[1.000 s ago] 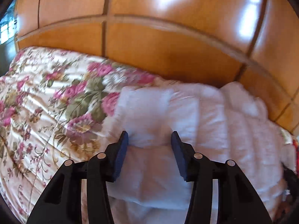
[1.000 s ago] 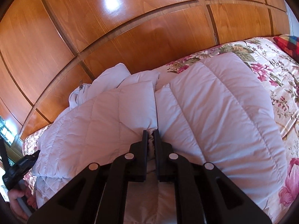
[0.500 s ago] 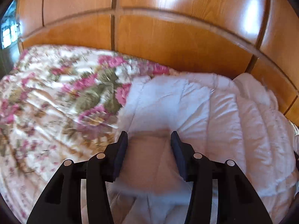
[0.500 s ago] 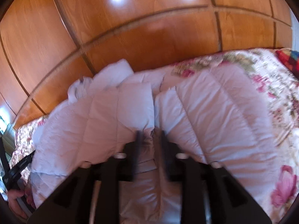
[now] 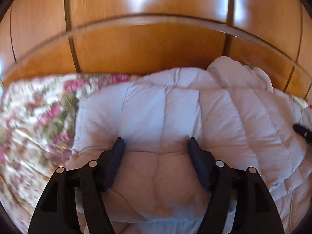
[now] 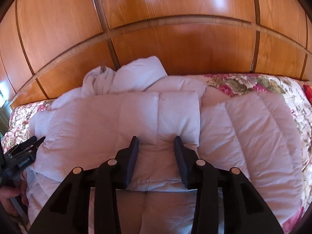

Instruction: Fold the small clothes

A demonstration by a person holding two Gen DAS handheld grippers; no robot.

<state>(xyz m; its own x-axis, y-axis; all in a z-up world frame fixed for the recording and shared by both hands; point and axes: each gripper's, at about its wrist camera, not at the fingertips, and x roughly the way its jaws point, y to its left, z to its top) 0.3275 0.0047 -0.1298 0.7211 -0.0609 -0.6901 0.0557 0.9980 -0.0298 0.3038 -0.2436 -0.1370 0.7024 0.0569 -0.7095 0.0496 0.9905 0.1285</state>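
Note:
A white quilted puffer jacket [image 5: 214,113] lies on the floral bedspread, with a sleeve folded across its body [image 6: 136,117] and its hood bunched against the headboard [image 6: 136,72]. My left gripper [image 5: 156,144] is open, its fingers over the near part of the jacket, holding nothing. My right gripper [image 6: 156,142] is open over the folded sleeve's edge, holding nothing. The left gripper also shows at the left edge of the right wrist view [image 6: 23,152], and the right gripper's tip at the right edge of the left wrist view [image 5: 302,131].
The floral bedspread [image 5: 35,120] extends left of the jacket and right of it [image 6: 292,101]. A curved wooden headboard [image 6: 175,44] stands right behind the jacket. A red patterned item [image 6: 308,91] lies at the far right.
My right gripper was shut on the jacket's edge and has opened, letting the sleeve lie folded across the body. The left gripper, open throughout, has swung right over the jacket.

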